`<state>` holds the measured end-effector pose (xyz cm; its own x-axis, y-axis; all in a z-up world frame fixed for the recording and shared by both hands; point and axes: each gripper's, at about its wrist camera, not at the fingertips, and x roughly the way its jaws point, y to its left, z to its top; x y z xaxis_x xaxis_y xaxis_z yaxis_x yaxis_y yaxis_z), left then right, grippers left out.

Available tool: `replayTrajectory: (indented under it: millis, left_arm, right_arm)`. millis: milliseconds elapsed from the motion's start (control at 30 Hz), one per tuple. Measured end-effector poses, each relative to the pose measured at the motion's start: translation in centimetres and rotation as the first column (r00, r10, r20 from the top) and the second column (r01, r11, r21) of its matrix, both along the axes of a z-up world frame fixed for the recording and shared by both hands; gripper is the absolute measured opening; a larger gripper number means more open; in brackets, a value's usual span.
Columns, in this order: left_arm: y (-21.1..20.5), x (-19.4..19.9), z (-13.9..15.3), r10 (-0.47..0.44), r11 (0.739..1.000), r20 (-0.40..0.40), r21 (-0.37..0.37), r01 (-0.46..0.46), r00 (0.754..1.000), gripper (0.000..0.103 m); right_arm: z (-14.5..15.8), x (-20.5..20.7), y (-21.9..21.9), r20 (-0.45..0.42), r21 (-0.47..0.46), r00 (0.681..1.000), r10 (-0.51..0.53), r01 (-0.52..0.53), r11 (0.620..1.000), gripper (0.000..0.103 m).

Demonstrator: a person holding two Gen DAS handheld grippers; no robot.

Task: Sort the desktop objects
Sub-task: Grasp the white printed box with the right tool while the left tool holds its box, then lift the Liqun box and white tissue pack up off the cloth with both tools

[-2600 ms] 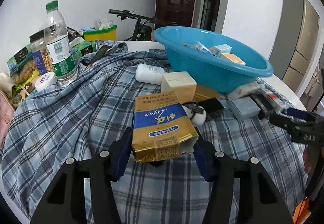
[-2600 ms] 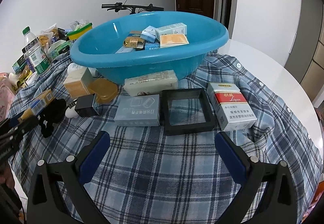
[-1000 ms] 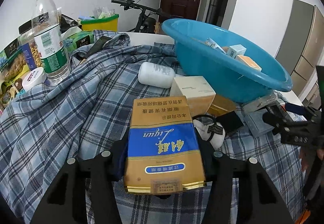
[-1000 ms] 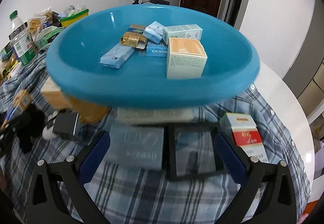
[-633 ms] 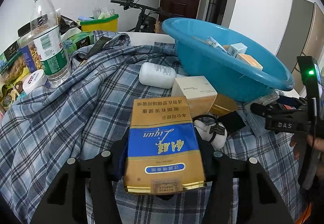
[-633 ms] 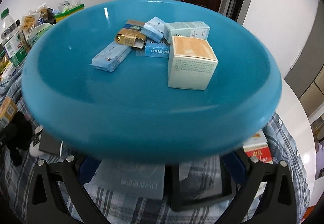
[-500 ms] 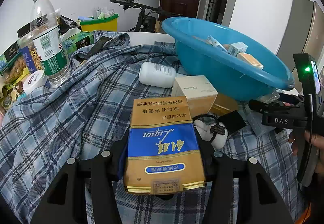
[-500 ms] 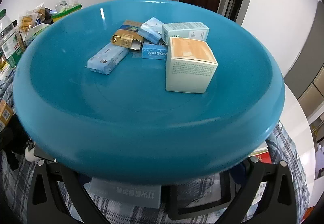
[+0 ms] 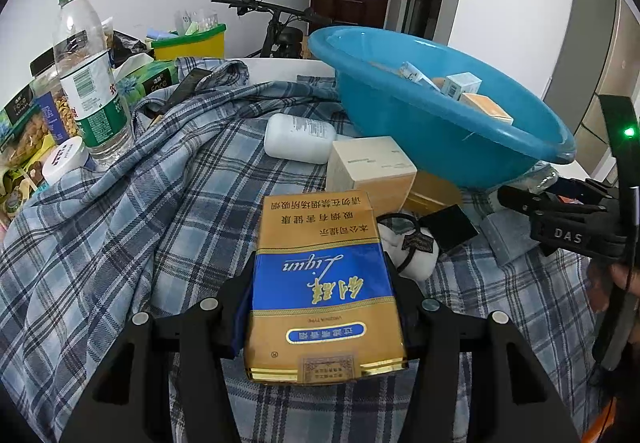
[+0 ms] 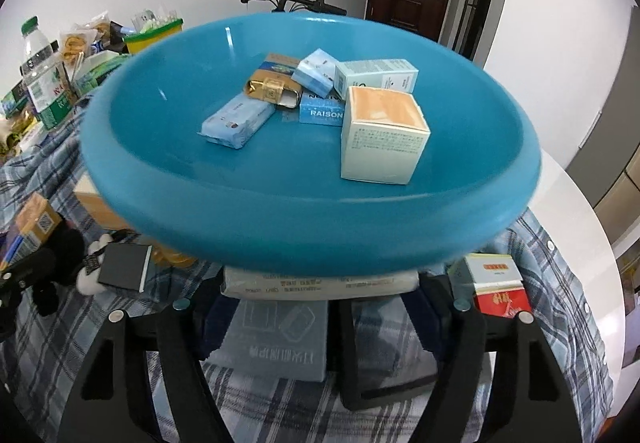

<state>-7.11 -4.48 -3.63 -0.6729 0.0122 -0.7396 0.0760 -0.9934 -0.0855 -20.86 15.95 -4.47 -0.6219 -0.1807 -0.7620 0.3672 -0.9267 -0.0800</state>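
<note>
Since a second ago the right tongs (image 10: 320, 307) are no longer standing wide: they are closing, and the pale flat pack (image 10: 320, 283) under the basin's near rim is lying between their blue pads, though the rim is hiding whether the pads are pressing on it yet. The basin (image 10: 168, 179) is filling more of the right wrist view than before. The left tongs (image 9: 324, 307) are staying clamped on the gold-and-blue carton (image 9: 324, 283), just as earlier, lifted over the plaid cloth (image 9: 120, 223) that is covering the desk (image 10: 568, 203).

Near the right tongs, a grey box (image 10: 276, 343) and a black frame (image 10: 384, 391) are lying side by side on the cloth, with a red-and-white pack (image 10: 498, 289) to the right. To the left, a black square (image 10: 124, 267) is resting beside a white toy (image 9: 412, 255). In the left view, a cream box (image 9: 370, 169) and a white bottle (image 9: 298, 139) are sitting just beyond the carton, close to the basin's left wall. A water bottle (image 9: 90, 83) and snack bags (image 9: 28, 123) are crowding the far left. A bicycle (image 9: 276, 19) is standing past the desk.

Inside the basin, an orange-topped box (image 10: 382, 137) is sitting on the right, with a teal box (image 10: 376, 79) behind it, a blue pack (image 10: 322, 111), a light blue pack (image 10: 314, 75), a gold tin (image 10: 272, 93) and a wrapped blue packet (image 10: 236, 123) to the left.
</note>
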Motion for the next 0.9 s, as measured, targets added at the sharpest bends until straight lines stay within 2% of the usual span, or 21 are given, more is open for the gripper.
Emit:
replayTrajectory:
  millis: [467,733,900]
  left_arm:
    - [1.6,1.7,1.2,-0.034,0.999,-0.034,-0.003,0.034,0.999,0.057]
    - [3.0,2.6,1.5,-0.07,0.998,-0.044,-0.006,0.069,0.997,0.057]
    - [3.5,3.1,1.8,-0.084,0.996,-0.05,-0.017,0.083,0.995,0.057]
  right_arm:
    - [1.9,5.6,2.5,-0.019,-0.041,1.0,-0.001,0.0,0.999,0.074]
    - [-0.1,8.2,3.6,0.025,-0.018,1.0,-0.014,0.015,1.0,0.074]
    - [-1.6,8.7,3.7,0.083,-0.012,0.997,0.0,0.001,1.0,0.075]
